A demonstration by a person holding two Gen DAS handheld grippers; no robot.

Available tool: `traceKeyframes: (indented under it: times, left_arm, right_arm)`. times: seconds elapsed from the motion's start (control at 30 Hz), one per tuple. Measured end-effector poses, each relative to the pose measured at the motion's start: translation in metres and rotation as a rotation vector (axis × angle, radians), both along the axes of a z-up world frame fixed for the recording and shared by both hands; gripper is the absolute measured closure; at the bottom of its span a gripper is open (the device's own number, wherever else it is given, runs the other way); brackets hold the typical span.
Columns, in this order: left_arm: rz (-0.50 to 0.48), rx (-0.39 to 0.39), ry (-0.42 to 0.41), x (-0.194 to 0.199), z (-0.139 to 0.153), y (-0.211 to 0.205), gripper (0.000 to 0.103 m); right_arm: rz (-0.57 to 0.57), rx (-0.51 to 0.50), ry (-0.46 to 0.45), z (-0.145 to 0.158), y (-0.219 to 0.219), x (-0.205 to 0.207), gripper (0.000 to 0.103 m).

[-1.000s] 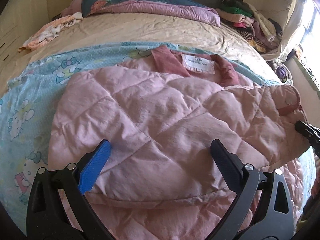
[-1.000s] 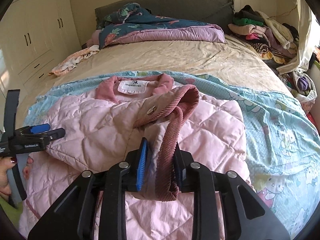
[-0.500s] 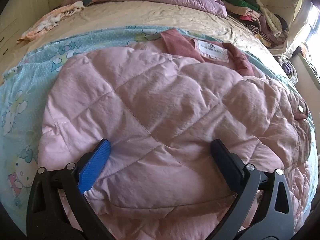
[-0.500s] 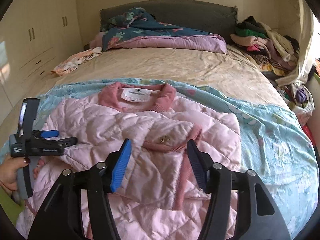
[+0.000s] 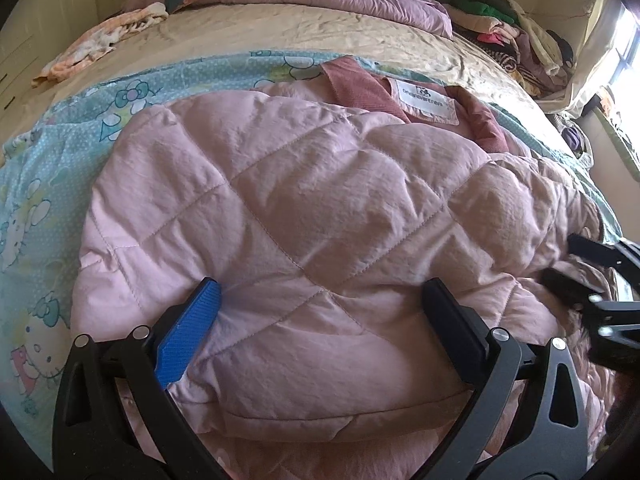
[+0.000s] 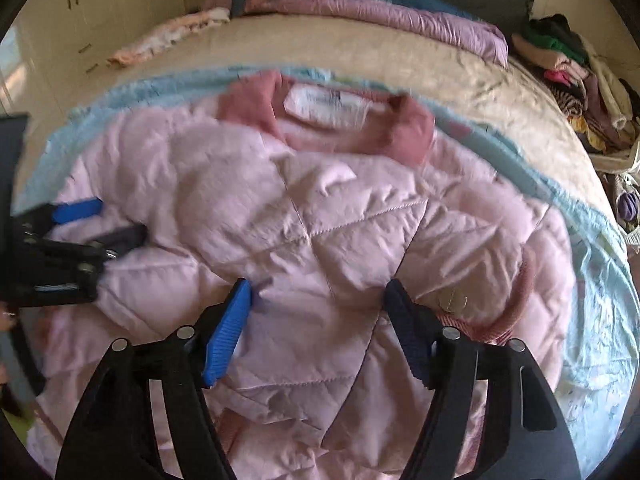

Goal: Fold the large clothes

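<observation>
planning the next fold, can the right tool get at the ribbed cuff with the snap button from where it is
Probably yes. The ribbed cuff lies exposed on top of the pink jacket, just right of the open right tool, with nothing covering it.

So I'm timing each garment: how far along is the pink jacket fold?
Done: both sleeves lie folded across the jacket, cuff resting on its front. In hand: nothing; the left gripper and right gripper are open over it. Left: folding the body up toward the collar.
</observation>
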State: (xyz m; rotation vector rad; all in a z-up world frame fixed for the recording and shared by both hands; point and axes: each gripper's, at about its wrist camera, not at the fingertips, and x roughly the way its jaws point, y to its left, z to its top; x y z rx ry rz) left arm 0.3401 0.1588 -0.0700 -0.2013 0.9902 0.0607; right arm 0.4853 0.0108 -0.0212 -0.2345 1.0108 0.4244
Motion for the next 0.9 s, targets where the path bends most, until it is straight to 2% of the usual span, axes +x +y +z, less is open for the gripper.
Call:
traceKeyframes:
  times: [0.17, 0.37, 0.47, 0.7, 0.9]
  left_arm:
    - [0.001, 0.010, -0.006, -0.005, 0.006, -0.003, 0.008]
    - [0.007, 0.006, -0.031, -0.021, 0.022, -0.003, 0.008]
    - [0.007, -0.023, -0.051, -0.031, 0.034, -0.001, 0.008]
    - [0.027, -0.046, -0.102, -0.050, 0.062, 0.007, 0.009]
    - [0.043, -0.061, -0.129, -0.064, 0.075, 0.009, 0.009]
  right_arm:
    - [-0.030, 0.010, 0.000, -0.016, 0.004, 0.003, 0.027]
    - [-0.051, 0.028, -0.024, -0.022, 0.003, 0.005, 0.026]
    - [-0.059, 0.041, -0.032, -0.023, 0.001, 0.003, 0.026]
    - [-0.095, 0.109, -0.011, -0.007, -0.012, -0.014, 0.023]
    - [-0.108, 0.202, -0.035, 0.019, -0.028, -0.042, 0.011]
